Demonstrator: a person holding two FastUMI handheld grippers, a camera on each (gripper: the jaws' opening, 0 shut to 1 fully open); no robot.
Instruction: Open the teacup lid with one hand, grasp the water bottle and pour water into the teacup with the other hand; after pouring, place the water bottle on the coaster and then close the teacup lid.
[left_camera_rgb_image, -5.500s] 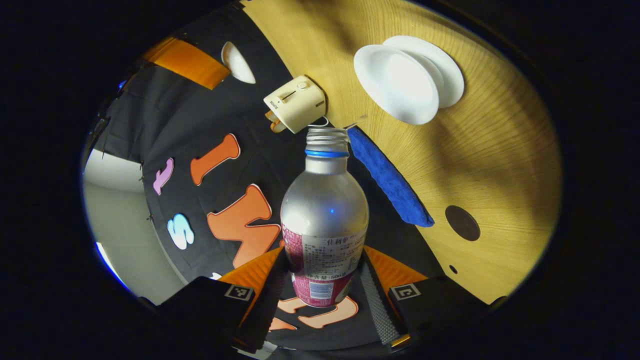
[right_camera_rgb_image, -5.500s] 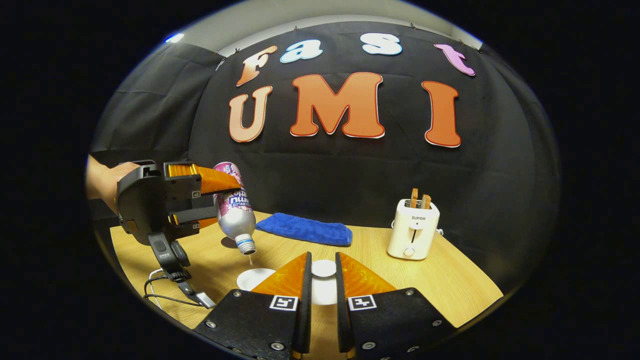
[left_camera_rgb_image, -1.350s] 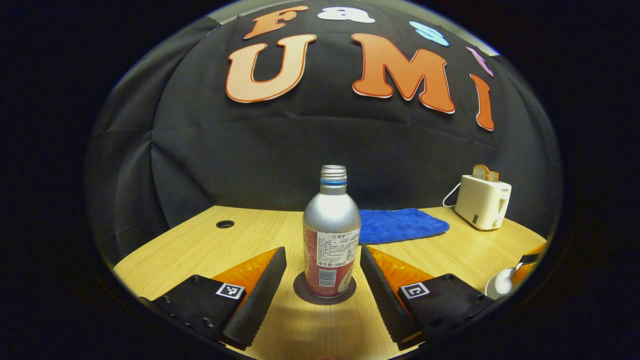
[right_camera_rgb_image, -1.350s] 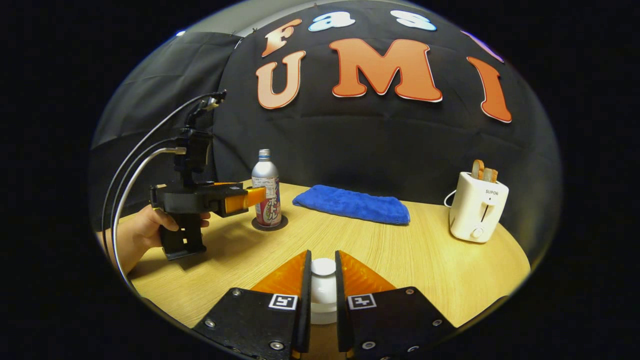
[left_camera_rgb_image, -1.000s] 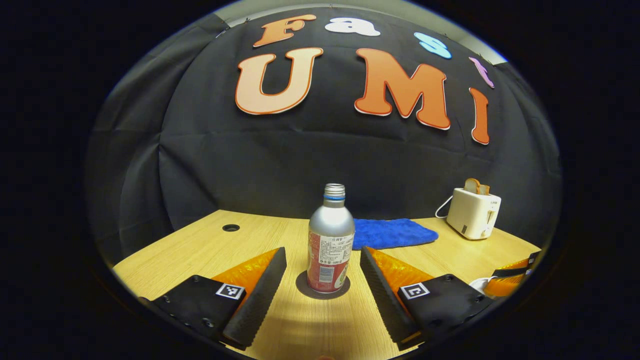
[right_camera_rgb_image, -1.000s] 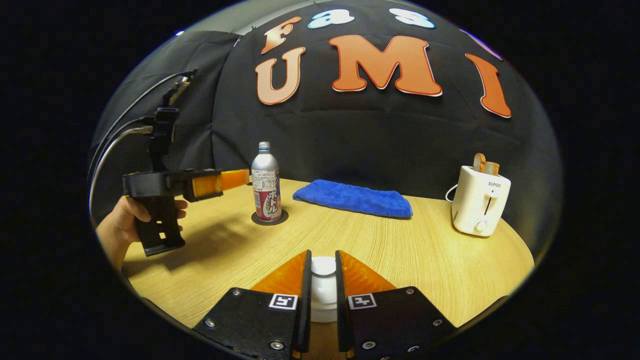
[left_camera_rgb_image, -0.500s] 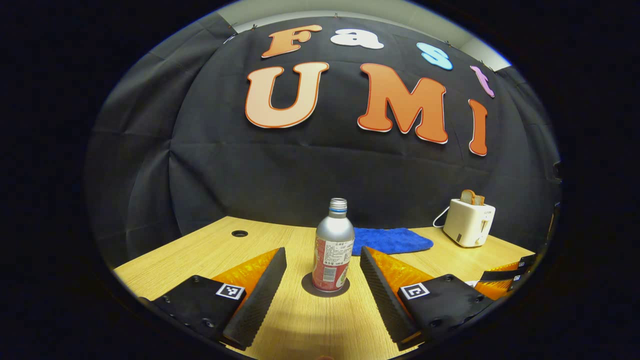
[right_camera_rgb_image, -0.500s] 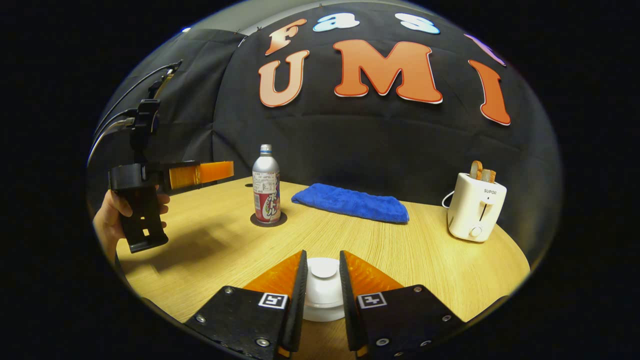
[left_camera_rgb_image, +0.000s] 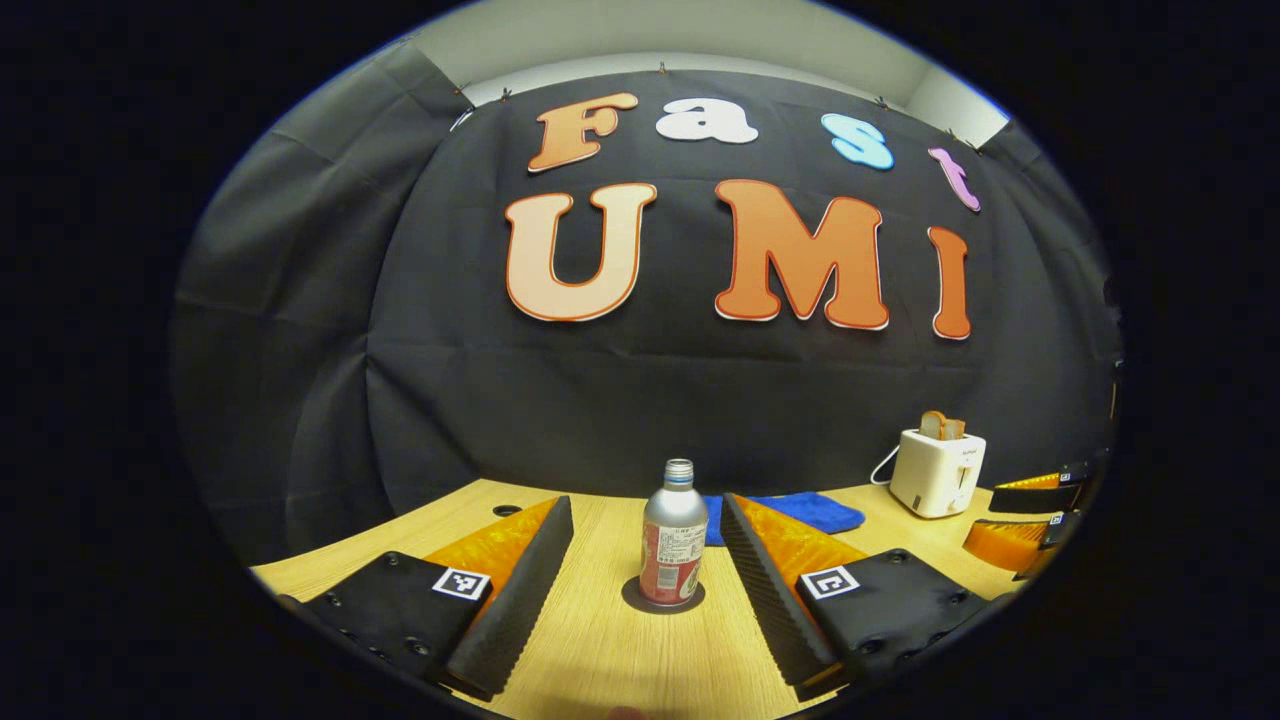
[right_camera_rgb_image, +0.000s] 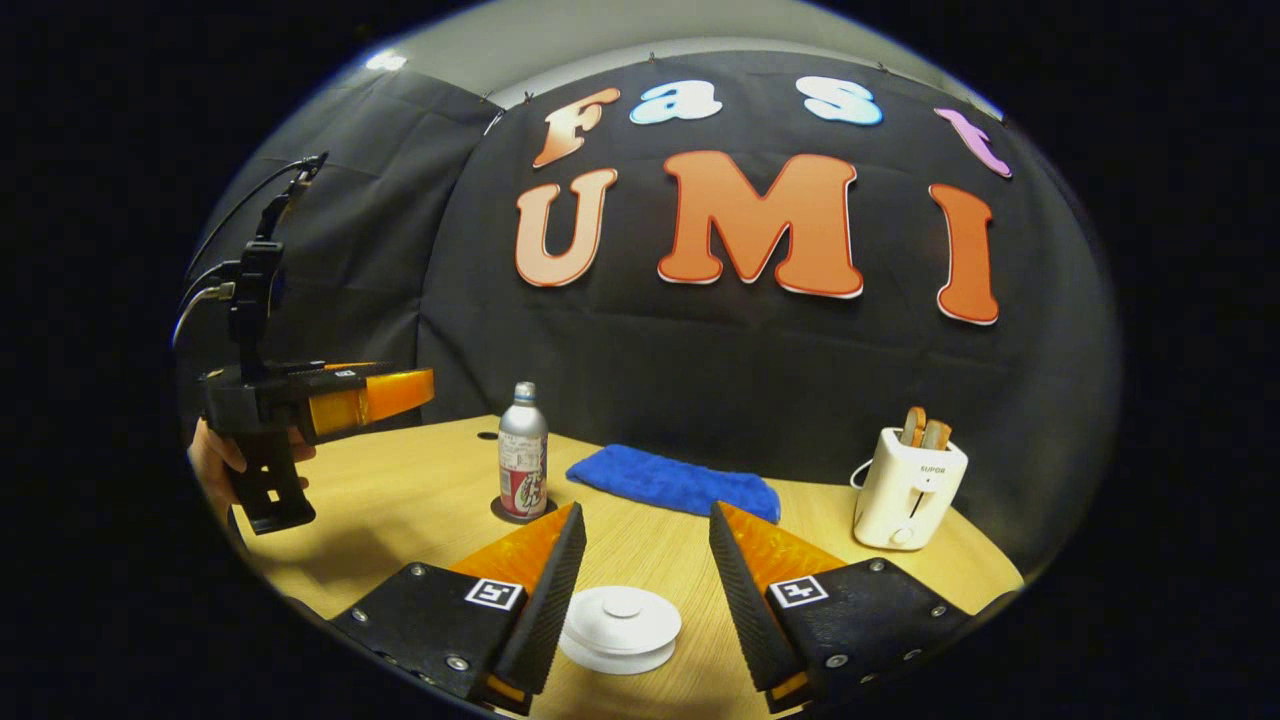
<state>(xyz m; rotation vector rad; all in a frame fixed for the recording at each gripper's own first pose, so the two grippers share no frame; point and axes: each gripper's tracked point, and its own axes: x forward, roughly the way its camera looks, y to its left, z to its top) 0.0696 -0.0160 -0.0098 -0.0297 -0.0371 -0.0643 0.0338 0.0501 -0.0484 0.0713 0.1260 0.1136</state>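
black cloth wall (left_camera_rgb_image: 620, 400) behind light wooden table (right_camera_rgb_image: 420, 500); pale wall strip (left_camera_rgb_image: 690, 35) above; white toaster (right_camera_rgb_image: 908, 490), blue towel (right_camera_rgb_image: 670, 482).

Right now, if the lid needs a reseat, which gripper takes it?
Right. The right gripper stands open directly over the lid; the left gripper is open, back by the bottle on its coaster.

Water bottle (left_camera_rgb_image: 673, 533): silver body, red label on the lower half, uncapped, upright, seated on the dark round coaster (left_camera_rgb_image: 663, 597), ahead of the left gripper's spread fingers and centred between them; teacup lid (right_camera_rgb_image: 621, 615): white, round, central knob, seated level on the teacup (right_camera_rgb_image: 615, 657), low between the right gripper's parted fingers, touching neither.
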